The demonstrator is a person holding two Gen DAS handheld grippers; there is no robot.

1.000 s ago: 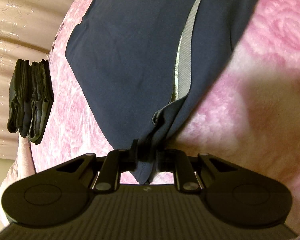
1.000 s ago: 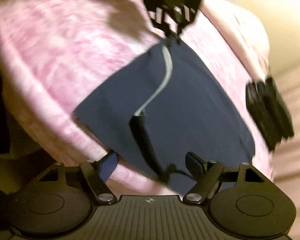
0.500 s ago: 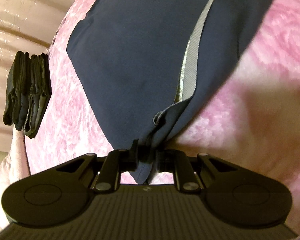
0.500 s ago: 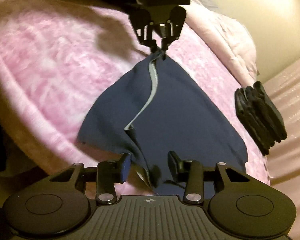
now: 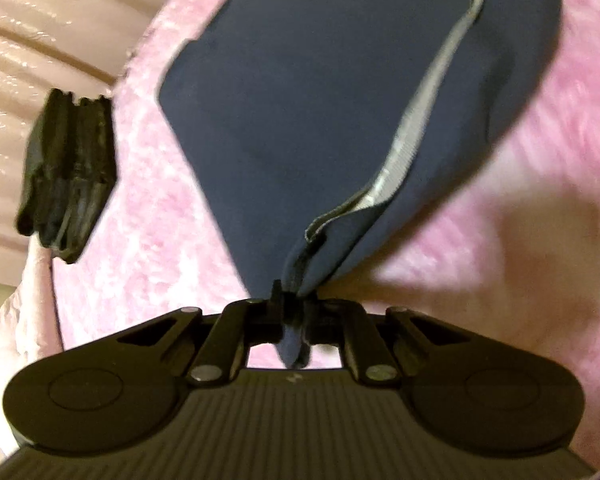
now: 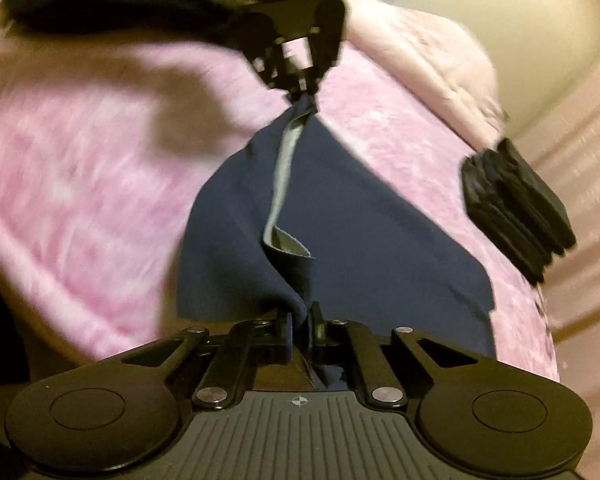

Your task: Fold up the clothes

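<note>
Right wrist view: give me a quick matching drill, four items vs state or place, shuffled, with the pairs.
Items:
1. navy garment
2. grey band
3. black folded stack
4. pink blanket

States:
A. lies under everything
B. sits near the blanket's right edge
C. pinched at both ends by left tongs and right tongs
D. runs along the garment's lifted edge

Pairs: 1-C, 2-D, 3-B, 4-A
</note>
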